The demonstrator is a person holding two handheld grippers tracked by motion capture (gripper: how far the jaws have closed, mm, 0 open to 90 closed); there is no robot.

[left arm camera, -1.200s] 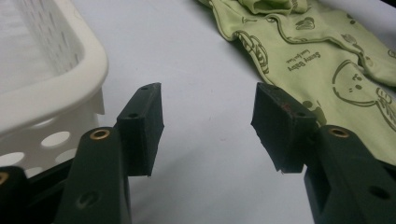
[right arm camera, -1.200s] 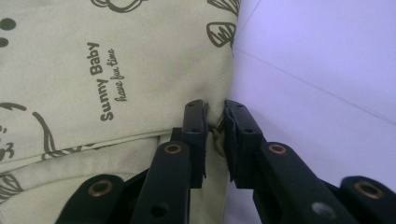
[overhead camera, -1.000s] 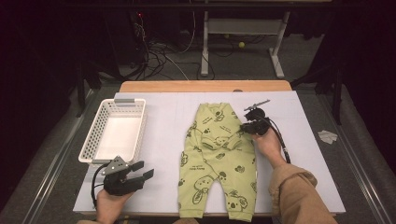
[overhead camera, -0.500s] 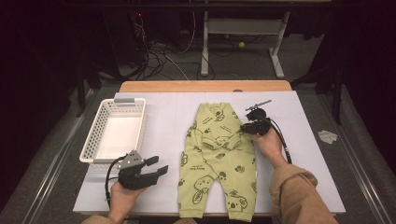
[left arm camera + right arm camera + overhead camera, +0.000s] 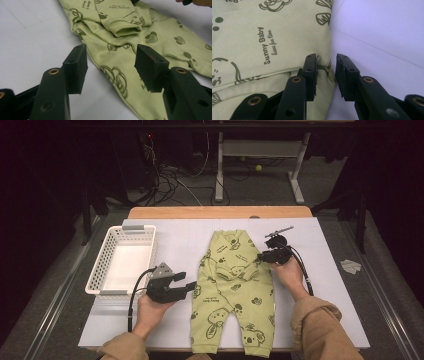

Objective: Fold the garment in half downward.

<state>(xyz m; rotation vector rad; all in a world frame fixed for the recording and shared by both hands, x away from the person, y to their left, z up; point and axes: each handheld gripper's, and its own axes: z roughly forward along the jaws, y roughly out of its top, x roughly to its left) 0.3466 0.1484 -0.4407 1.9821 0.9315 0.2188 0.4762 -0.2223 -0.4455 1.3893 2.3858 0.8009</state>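
The romper is soft matt cloth with a dull print. The table looks smooth and matt, wood at twelve o'clock. The basket is glossy plastic mesh.

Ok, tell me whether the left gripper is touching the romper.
Apart. The left gripper view shows the left gripper open above the table, the romper lying beyond and below its pads with nothing pinched.

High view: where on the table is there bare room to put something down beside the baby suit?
Bare white table lies between the basket and the green baby suit's upper half, and along the right strip past the right gripper. The near-left corner is free too. Crowded: the suit's left edge, where the left gripper hovers.
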